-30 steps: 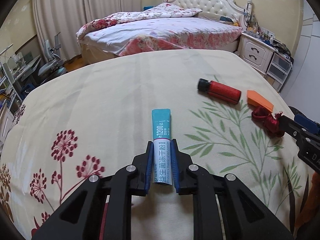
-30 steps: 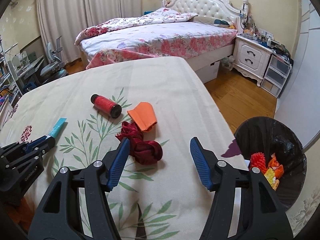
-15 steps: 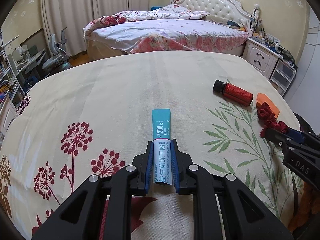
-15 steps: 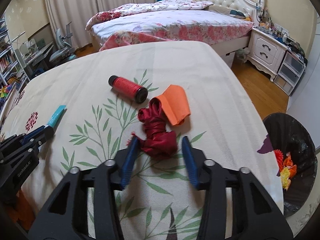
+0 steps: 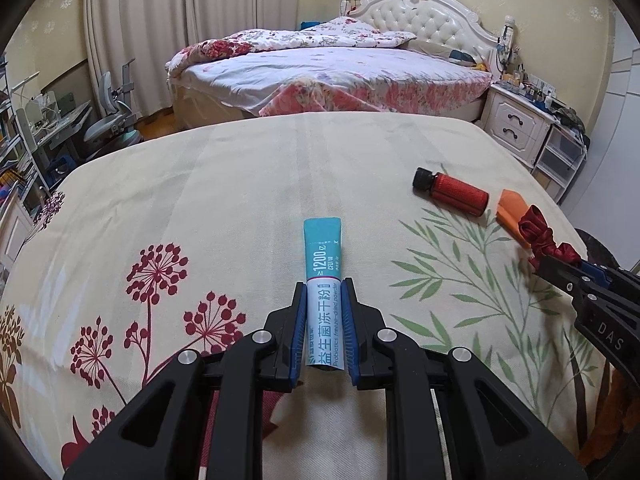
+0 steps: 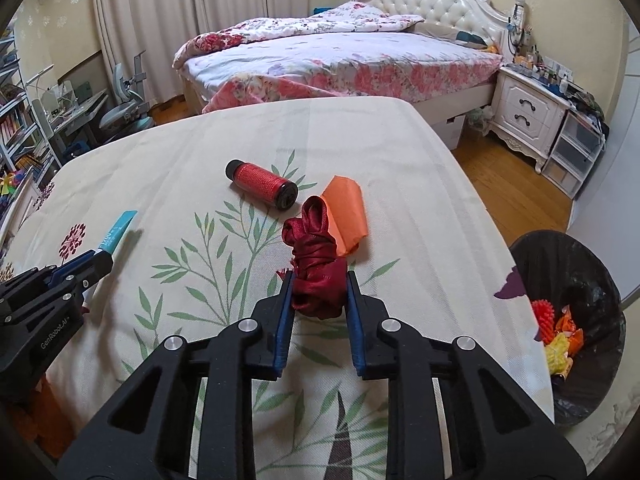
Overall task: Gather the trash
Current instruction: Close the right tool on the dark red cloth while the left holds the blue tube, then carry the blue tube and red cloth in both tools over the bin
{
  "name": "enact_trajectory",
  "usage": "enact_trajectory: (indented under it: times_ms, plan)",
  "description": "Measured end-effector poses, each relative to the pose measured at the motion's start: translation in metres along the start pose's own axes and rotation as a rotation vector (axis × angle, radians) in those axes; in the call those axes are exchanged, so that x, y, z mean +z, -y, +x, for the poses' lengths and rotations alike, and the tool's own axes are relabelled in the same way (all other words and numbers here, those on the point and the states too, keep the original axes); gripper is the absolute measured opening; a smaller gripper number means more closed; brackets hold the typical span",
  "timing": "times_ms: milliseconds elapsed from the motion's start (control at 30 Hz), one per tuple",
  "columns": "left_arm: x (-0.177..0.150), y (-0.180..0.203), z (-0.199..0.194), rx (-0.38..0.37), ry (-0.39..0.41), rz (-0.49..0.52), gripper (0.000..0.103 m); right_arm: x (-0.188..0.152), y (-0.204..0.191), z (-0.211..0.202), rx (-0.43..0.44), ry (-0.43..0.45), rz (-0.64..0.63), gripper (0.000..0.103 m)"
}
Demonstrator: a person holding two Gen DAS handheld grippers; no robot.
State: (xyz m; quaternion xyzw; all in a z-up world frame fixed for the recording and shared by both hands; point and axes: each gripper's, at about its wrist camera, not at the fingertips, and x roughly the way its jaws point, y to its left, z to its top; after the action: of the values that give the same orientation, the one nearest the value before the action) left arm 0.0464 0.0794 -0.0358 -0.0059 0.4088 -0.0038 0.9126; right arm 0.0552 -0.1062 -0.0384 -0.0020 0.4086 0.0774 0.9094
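A teal and white sachet (image 5: 323, 280) lies lengthwise between my left gripper's (image 5: 324, 286) blue pads, which are shut on its white half; the sachet (image 6: 117, 231) also shows at the left of the right wrist view. My right gripper (image 6: 319, 276) is shut on a bundle of dark red ribbon (image 6: 316, 264) lying on the floral tablecloth (image 6: 200, 152). An orange scrap (image 6: 347, 216) lies just beyond the ribbon, partly under it. A red spool with black ends (image 6: 262, 184) rests farther back. The ribbon (image 5: 544, 236) and the right gripper (image 5: 538, 262) appear at the right edge of the left wrist view.
A black-lined trash bin (image 6: 576, 280) holding colourful scraps stands on the floor off the table's right edge. Behind the table are a bed (image 6: 340, 60), a white nightstand (image 6: 528, 112) and plastic drawers (image 6: 576, 152). A desk and chair (image 6: 120, 112) crowd the left.
My right gripper moved forward over the red ribbon and its fingers came together from wide apart onto the bundle. The left gripper kept its grip on the sachet.
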Motion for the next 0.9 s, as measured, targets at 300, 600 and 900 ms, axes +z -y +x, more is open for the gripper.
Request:
enact_trajectory:
  times_ms: [300,600,900]
  plan:
    - [0.003,0.028,-0.02,-0.042,0.057,0.028,0.018,-0.007,0.021,-0.03,-0.041,0.056,0.028,0.023]
    - [0.01,0.072,-0.029,-0.099,0.1,0.077,0.018,-0.015,0.062,-0.049,-0.12,0.103,0.091,0.023]
    - [0.013,0.134,-0.033,-0.177,0.127,0.161,0.018,-0.024,0.112,-0.063,-0.219,0.135,0.173,0.023]
